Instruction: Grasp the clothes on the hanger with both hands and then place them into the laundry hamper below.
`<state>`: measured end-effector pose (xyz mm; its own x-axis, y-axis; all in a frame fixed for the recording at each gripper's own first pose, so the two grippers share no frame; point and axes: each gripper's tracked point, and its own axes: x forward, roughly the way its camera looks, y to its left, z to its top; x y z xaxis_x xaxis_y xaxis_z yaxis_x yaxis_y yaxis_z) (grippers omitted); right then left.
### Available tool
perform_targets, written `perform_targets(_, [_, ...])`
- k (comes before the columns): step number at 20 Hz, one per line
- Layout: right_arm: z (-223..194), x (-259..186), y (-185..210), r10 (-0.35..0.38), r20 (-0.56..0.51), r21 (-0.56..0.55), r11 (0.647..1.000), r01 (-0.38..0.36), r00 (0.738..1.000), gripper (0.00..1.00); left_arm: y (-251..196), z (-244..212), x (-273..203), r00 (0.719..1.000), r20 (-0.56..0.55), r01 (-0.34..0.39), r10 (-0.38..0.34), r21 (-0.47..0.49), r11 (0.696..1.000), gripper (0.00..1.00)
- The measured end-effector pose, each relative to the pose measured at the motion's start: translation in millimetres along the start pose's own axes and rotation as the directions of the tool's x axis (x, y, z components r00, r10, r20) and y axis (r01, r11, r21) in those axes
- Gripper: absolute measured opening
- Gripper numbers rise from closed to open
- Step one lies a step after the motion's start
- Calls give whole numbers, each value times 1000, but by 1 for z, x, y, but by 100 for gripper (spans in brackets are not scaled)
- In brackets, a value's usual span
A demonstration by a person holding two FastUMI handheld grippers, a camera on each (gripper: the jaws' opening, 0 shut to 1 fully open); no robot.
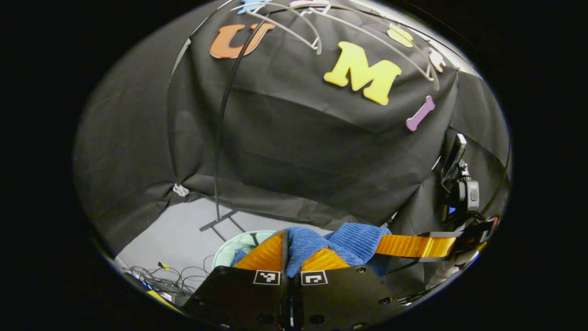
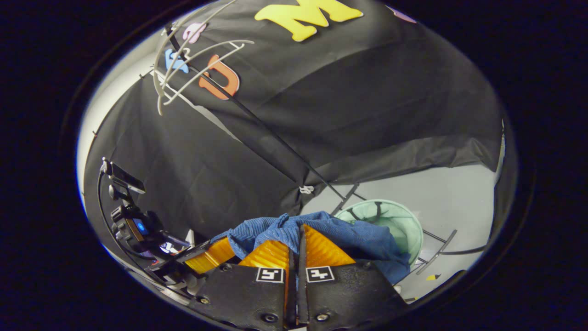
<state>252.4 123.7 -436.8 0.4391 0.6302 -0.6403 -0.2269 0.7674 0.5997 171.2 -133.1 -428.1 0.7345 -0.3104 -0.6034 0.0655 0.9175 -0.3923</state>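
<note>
Each black, flat-plated gripper body, left gripper (image 1: 292,257) and right gripper (image 2: 296,246), carries two square black-and-white markers, round screws and ribbed fingers.

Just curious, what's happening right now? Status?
Left gripper, right gripper shut on blue garment. Off hanger. Green hamper below, path open.

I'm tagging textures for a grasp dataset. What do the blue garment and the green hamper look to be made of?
The blue garment looks like soft knit or ribbed cloth with a matte finish: fine parallel ridges show and it folds limply between both grippers' fingers. The hamper looks like thin pale green mesh or fabric, slightly see-through, stretched on a dark frame; the exact fabric is unclear.
</note>
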Motion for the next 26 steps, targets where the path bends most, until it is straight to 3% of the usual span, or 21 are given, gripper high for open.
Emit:
perform_targets(5, [-44, 41, -55, -149, -111, -15, 989, 148, 983, 5, 19, -69, 24, 986, -158, -59, 56, -15, 998, 3])
perform_targets(10, [-91, 46, -105, -298, -236, -56, 954, 293, 925, 5, 35, -137, 35, 933, -333, -140, 140, 24, 990, 2])
perform_targets(16, [-98, 48, -126, -364, -250, -123, 931, 344, 897, 8, 44, -155, 36, 905, -385, -175, 181, 51, 983, 4])
perform_targets(17, [-98, 46, -126, -366, -246, -118, 930, 347, 897, 9, 47, -154, 34, 904, -382, -184, 192, 56, 981, 10])
perform_targets(18, [-94, 44, -126, -368, -236, -114, 930, 350, 899, 9, 46, -152, 35, 906, -381, -179, 187, 55, 982, 6])
perform_targets(19, [-92, 42, -127, -380, -224, -116, 925, 362, 898, 15, 47, -152, 32, 909, -372, -182, 190, 57, 982, 8])
perform_targets(20, [-87, 39, -126, -387, -209, -125, 922, 368, 898, 17, 47, -147, 33, 912, -367, -178, 185, 52, 983, 28])
perform_targets(21, [-82, 38, -126, -393, -188, -135, 918, 373, 900, 35, 45, -142, 29, 915, -361, -172, 179, 51, 984, 46])
perform_targets(24, [-72, 34, -132, -443, -142, -195, 889, 413, 885, 69, 62, -142, 28, 913, -333, -217, 237, 97, 971, 100])
perform_targets(26, [-70, 28, -130, -468, -120, -222, 872, 435, 876, 74, 63, -144, 23, 912, -334, -218, 239, 101, 971, 97])
